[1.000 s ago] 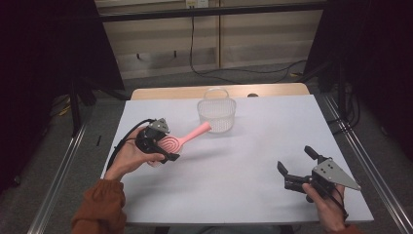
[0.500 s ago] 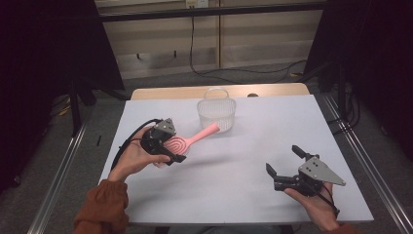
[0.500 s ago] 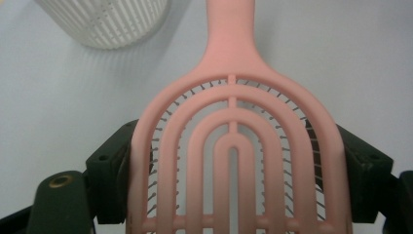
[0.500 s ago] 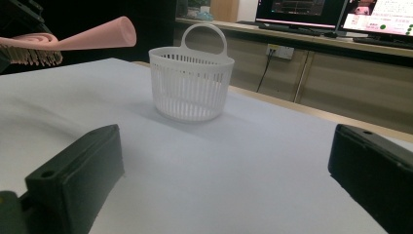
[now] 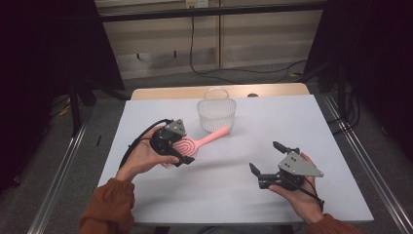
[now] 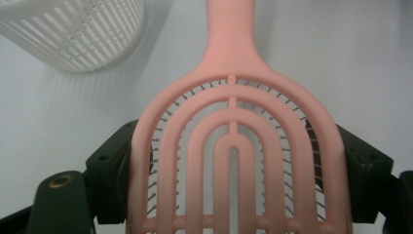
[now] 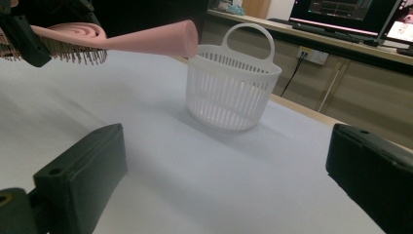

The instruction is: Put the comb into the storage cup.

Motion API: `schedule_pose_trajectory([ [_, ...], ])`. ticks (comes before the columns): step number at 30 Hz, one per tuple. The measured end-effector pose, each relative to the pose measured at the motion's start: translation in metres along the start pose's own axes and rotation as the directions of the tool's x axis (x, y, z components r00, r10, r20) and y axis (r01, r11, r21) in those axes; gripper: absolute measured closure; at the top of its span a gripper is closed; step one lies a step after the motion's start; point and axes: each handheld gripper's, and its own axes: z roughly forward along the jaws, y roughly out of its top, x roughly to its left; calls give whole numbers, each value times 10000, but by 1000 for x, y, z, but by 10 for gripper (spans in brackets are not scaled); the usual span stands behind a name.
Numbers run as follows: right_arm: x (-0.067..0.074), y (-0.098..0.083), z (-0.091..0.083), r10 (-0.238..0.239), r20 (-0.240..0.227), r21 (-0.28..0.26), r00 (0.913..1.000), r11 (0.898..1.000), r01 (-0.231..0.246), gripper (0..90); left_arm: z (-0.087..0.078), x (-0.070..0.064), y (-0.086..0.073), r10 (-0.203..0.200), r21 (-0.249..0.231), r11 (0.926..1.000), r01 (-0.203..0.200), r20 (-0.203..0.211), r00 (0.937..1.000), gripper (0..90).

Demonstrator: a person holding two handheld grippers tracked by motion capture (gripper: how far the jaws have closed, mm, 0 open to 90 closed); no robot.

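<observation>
Pink plastic hairbrush (image 5: 195,145) sits clamped by its head between the jaws of the left gripper (image 5: 181,153), lifted off the white table (image 5: 341,126) left of its middle, bristles down, handle aimed at the white slatted basket (image 5: 216,113) near the far edge. Toward the near right corner, the right gripper (image 5: 267,157) hovers with jaws spread wide, nothing between them.

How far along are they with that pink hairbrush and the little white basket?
Done: the left gripper is clamped on the head of the pink plastic hairbrush, lifted off the white table. In hand: carrying it, handle toward the white slotted plastic basket. Left: probably dropping it in. The right gripper is open, holding nothing.
</observation>
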Motion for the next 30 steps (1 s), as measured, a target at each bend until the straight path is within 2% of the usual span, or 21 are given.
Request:
schedule_pose_trajectory([
  [5,5,6,6,86,-356,21,9993,10000,-85,48,0,-2,8,106,-115,9999,-106,-2,9999,196],
  [10,8,9,11,71,-424,91,9991,9999,-67,48,4,-5,17,271,3,9996,-271,89,9996,196],
  [14,10,14,17,-122,-506,134,9986,9998,129,22,9,-6,25,428,54,9991,-430,199,9989,196],
  [16,12,17,21,-373,-594,134,9975,9992,381,4,11,-6,28,536,186,9984,-541,263,9982,196],
  [21,16,20,26,-472,-569,240,9973,9985,486,11,16,-8,35,633,130,9979,-640,434,9970,196],
  [22,17,21,27,-512,-613,256,9968,9983,528,11,16,-9,37,681,235,9973,-694,518,9963,196],
  [23,18,22,28,-572,-628,254,9964,9979,589,11,17,-10,38,713,234,9971,-722,374,9968,196],
  [26,21,26,29,-952,-512,221,9941,9951,965,12,20,-11,40,718,246,9970,-730,467,9963,196],
  [27,23,28,30,-1551,-352,191,9873,9876,1558,13,20,-11,40,751,290,9966,-765,467,9961,196],
  [28,23,28,30,-1551,-352,191,9873,9876,1558,13,20,-11,41,784,323,9963,-801,515,9956,196],
  [29,26,30,31,-2129,-293,167,9766,9768,2134,13,21,-12,41,751,346,9964,-769,498,9959,196],
  [30,26,30,31,-2129,-293,167,9766,9768,2134,13,22,-12,41,789,366,9961,-809,517,9955,196],
])
